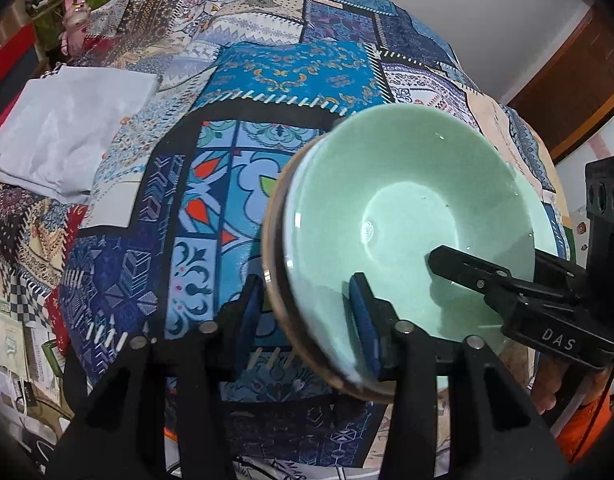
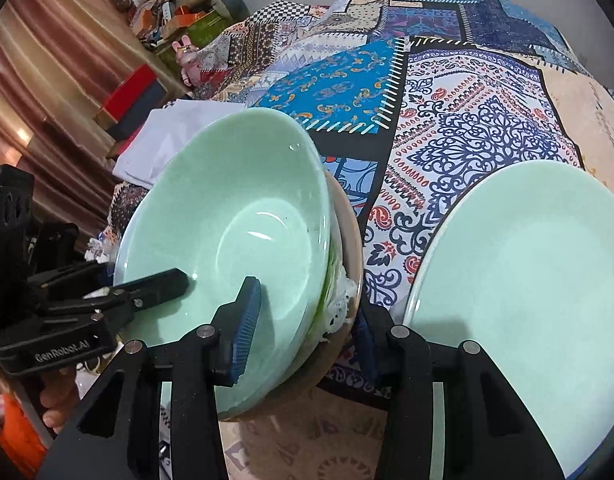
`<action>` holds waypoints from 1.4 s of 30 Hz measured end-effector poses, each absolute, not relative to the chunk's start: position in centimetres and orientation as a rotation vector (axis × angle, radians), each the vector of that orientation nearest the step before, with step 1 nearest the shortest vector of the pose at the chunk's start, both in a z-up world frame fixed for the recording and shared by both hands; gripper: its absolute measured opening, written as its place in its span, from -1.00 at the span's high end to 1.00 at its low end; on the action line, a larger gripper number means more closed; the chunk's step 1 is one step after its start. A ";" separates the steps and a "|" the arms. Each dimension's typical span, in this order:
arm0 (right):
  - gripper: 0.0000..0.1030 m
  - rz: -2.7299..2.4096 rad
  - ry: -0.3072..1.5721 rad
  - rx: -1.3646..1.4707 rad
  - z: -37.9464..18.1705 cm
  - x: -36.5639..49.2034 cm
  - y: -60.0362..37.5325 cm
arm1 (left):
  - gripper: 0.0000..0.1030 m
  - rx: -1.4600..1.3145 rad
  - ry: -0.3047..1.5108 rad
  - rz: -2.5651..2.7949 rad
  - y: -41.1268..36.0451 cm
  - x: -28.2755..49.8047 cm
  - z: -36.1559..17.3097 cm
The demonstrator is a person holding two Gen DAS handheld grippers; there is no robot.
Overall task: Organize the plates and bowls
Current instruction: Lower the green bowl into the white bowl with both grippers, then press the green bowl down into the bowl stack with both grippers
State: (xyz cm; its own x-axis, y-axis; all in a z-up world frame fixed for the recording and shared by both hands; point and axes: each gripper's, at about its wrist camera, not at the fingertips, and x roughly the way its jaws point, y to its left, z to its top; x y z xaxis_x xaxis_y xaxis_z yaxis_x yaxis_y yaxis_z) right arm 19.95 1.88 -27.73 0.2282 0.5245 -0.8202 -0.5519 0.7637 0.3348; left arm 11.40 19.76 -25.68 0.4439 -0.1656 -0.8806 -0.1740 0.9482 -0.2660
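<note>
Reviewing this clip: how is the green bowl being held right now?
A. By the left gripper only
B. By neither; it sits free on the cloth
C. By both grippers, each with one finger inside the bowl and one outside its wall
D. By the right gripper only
C. The left gripper straddles the near wall of the green bowl, and the right gripper straddles the opposite wall, each with one pad inside and one outside.
</note>
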 end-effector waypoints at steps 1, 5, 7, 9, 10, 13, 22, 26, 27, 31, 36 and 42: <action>0.23 0.742 1.118 -0.024 -27.7 20.1 1.9 | 0.27 -0.340 1.118 0.001 19.6 11.6 -25.8; 0.22 0.740 1.119 -0.015 -27.7 20.2 1.9 | 0.25 -0.344 1.107 0.017 19.4 12.0 -26.0; 0.24 0.737 1.124 -0.009 -27.7 20.3 1.9 | 0.25 -0.338 1.104 0.012 19.3 11.9 -26.0; 0.26 0.735 1.128 0.001 -27.6 20.3 1.9 | 0.25 -0.339 1.104 0.009 19.4 11.9 -26.0; 0.29 0.733 1.129 0.009 -27.6 20.3 1.8 | 0.25 -0.342 1.105 0.009 19.4 11.8 -25.9; 0.34 0.728 1.135 0.035 -27.3 20.5 1.6 | 0.25 -0.347 1.106 0.014 19.4 11.8 -25.9; 0.35 0.728 1.124 0.039 -26.7 20.2 1.7 | 0.25 -0.338 1.099 0.029 19.2 11.3 -25.1; 0.35 0.730 1.107 0.052 -26.2 20.2 1.4 | 0.26 -0.325 1.074 0.038 19.0 11.2 -24.3; 0.35 0.729 1.101 0.051 -26.0 20.2 1.4 | 0.26 -0.329 1.070 0.040 19.0 11.2 -24.0; 0.36 0.727 1.067 0.048 -24.8 20.0 1.1 | 0.26 -0.330 1.044 0.038 18.8 11.1 -22.9; 0.36 0.724 1.039 0.062 -23.6 20.0 0.6 | 0.27 -0.319 1.017 0.029 18.3 11.0 -21.2; 0.37 0.711 1.000 0.062 -22.0 20.0 -0.4 | 0.27 -0.312 0.997 0.008 17.3 11.1 -19.8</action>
State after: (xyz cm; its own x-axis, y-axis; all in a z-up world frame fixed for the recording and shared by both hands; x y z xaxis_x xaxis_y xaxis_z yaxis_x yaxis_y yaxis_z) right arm 20.01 -0.40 -22.00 0.3372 0.5721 -0.7477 -0.5177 0.7760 0.3604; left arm 11.09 17.29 -19.75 0.5469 -0.1351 -0.8262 -0.1486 0.9556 -0.2546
